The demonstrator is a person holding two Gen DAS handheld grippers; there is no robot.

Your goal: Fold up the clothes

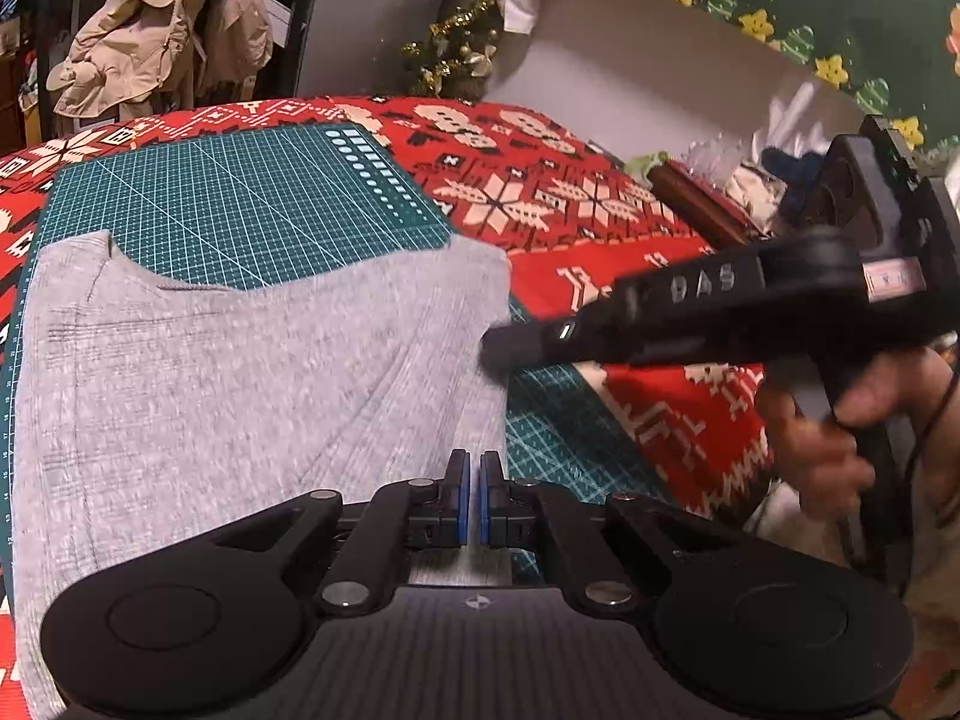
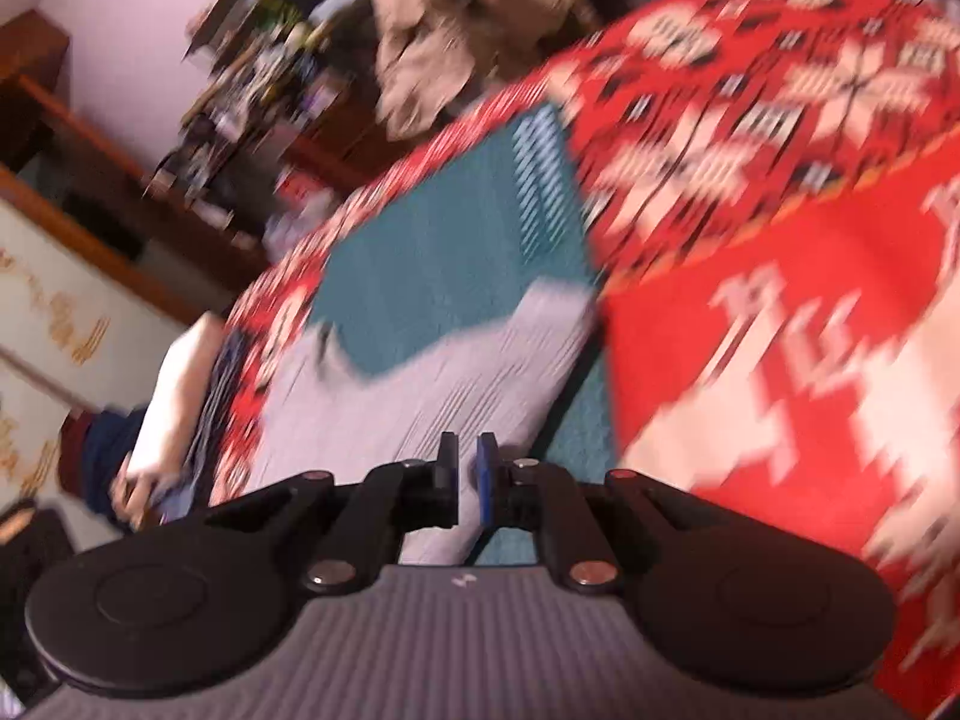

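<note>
Two grippers, left (image 1: 474, 468) and right (image 2: 467, 456), fingers narrow and empty, above the grey garment (image 1: 240, 372) ahead.

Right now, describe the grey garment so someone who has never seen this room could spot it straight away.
Find the red Christmas-pattern cloth covering the table, then the green gridded cutting mat on it. The grey T-shirt lies flat over the mat's near part, the only plain, heathered, patternless thing there.
</note>
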